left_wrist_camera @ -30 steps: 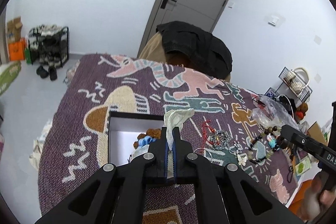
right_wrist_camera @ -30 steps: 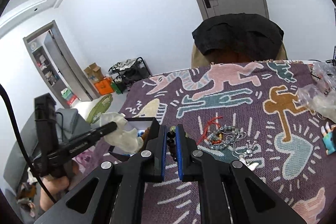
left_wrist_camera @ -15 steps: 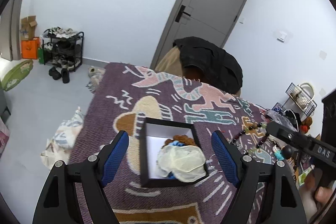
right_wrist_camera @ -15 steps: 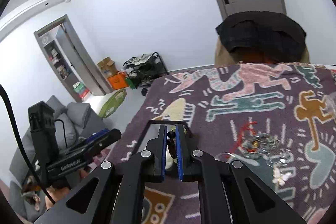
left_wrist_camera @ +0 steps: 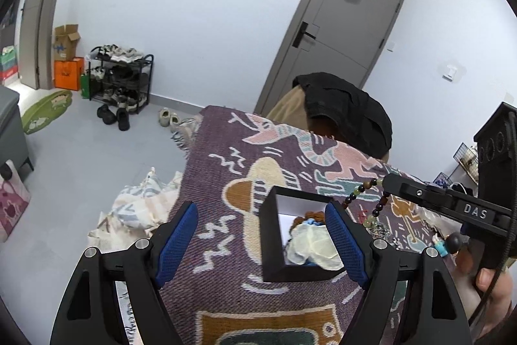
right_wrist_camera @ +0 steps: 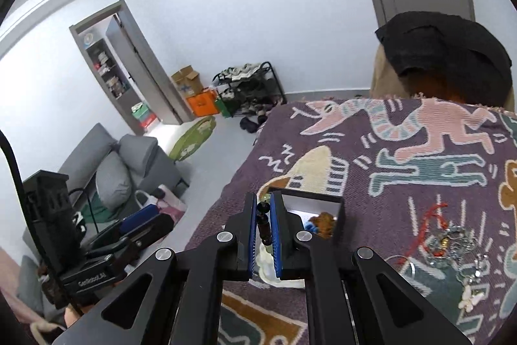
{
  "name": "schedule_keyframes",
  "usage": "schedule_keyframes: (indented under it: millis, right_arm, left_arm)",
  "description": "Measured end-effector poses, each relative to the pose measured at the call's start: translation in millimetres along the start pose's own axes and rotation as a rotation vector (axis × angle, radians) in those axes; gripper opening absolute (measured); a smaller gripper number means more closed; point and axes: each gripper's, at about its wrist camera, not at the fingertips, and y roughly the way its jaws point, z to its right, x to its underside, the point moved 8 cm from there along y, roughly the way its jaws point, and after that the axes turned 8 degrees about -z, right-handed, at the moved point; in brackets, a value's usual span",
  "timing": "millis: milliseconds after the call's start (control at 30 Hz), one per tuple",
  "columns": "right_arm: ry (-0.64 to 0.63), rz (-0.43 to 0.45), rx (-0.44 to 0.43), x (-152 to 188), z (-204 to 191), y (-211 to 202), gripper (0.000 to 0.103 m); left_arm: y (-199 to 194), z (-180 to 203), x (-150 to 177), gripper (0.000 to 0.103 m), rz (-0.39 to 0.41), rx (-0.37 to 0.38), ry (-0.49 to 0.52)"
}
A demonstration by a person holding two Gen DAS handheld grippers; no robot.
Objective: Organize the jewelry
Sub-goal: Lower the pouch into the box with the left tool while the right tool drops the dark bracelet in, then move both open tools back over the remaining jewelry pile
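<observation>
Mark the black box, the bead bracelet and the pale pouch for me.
black box (left_wrist_camera: 270, 235), left wrist view, its near-left wall.
bead bracelet (left_wrist_camera: 374, 210), left wrist view, hanging strand.
pale pouch (left_wrist_camera: 311, 243), left wrist view, its middle, inside the box.

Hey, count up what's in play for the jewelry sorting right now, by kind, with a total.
Black boxes: 1
Cream pouches, lying in the box: 1
Beaded bracelets, clamped in the right hand-held gripper: 1
Heaps of loose jewelry on the patterned blanket: 1
Total: 4
</observation>
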Motion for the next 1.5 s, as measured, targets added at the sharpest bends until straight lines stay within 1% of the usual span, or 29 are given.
schedule_keyframes:
  millis: [67,100,133,167,200,233,300,433,700,800,867,933,1033,1100,1267,1500]
  right_arm:
    - [-0.003,-0.035,0.017,0.1,-2.6,10.6,0.010]
    - [-0.002,-0.057,0.042,1.4,-1.6,16.5,0.010]
    - [0.000,-0.075,0.061,2.9,-0.9,20.9,0.019]
    - [0.004,-0.086,0.069,3.8,1.7,22.7,0.030]
    - [0.018,-0.095,0.074,5.9,5.1,25.4,0.057]
    - [0.031,-0.083,0.081,7.6,9.1,23.4,0.070]
    - [0.043,-0.051,0.094,9.8,15.4,15.9,0.070]
    - [0.083,-0.038,0.084,18.8,30.2,2.5,0.070]
    - [0.156,0.012,0.159,47.1,71.5,-35.1,0.070]
    - [0.181,0.033,0.159,54.9,84.0,-52.3,0.070]
    - [0.192,0.048,0.161,58.5,90.9,-63.5,0.076]
    - [0.204,0.069,0.161,62.9,96.2,-76.0,0.089]
    - [0.227,0.094,0.151,68.9,103.4,-91.4,0.099]
    - [0.239,0.102,0.162,73.2,108.6,-99.0,0.103]
    - [0.258,0.097,0.209,86.8,126.6,-110.6,0.103]
    - [0.300,0.088,0.218,108.7,152.1,-119.1,0.103]
  left_arm:
    - [-0.4,-4.7,0.7,0.081,0.000,-0.001,-0.010]
    - [-0.3,-6.9,0.9,0.081,0.000,-0.001,-0.016]
    - [-0.3,-8.3,0.9,0.081,0.000,-0.001,-0.018]
    - [-0.6,-9.4,1.4,0.081,0.000,0.001,-0.020]
    - [-0.7,-9.7,2.0,0.081,0.000,0.003,-0.019]
    - [-0.8,-9.6,2.1,0.081,0.000,0.005,-0.018]
    - [-0.5,-7.5,2.8,0.081,0.000,0.008,-0.014]
    - [1.1,1.1,4.2,0.081,-0.002,0.021,-0.007]
    - [3.3,35.3,8.0,0.081,-0.006,0.049,0.054]
    - [4.4,51.0,9.9,0.081,-0.006,0.061,0.080]
    - [5.3,59.9,11.2,0.081,-0.010,0.066,0.093]
    - [6.5,69.4,12.9,0.081,-0.016,0.072,0.108]
    - [7.4,81.3,15.7,0.081,-0.021,0.075,0.130]
    - [8.0,90.3,17.6,0.082,-0.022,0.080,0.144]
    - [11.4,109.2,22.6,0.082,-0.029,0.087,0.176]
    - [25.5,135.8,33.3,0.081,-0.071,0.107,0.226]
